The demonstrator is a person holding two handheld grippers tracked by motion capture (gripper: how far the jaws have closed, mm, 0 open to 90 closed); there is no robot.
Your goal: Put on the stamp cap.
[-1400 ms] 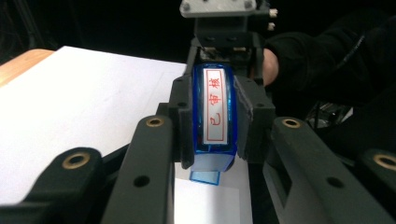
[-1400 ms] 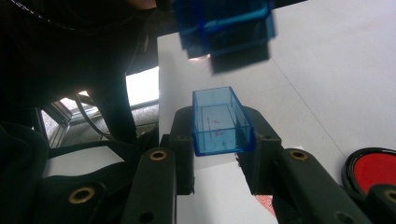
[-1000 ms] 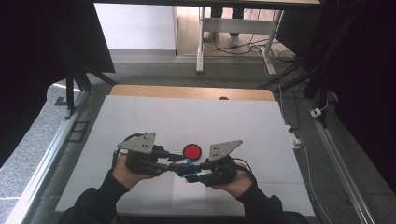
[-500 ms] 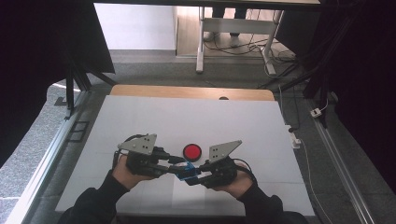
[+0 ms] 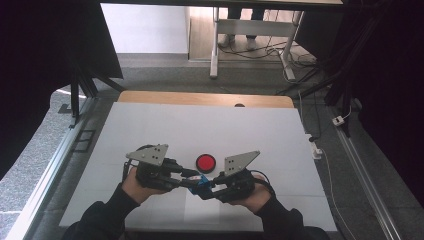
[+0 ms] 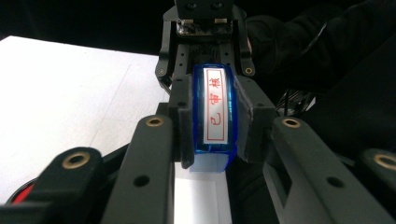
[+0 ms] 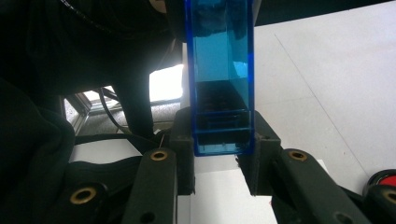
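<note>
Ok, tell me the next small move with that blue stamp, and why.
Probably pull the two grippers gently apart. The left gripper and right gripper both clamp the translucent blue plastic stamp above the white table; the round red ink pad lies open beyond.

Blue translucent stamp (image 6: pixel 215 112), white label with red characters on one face. Held level above the white table (image 5: pixel 150 130), near edge. Red round pad (image 5: pixel 205 162) lies just beyond it.
</note>
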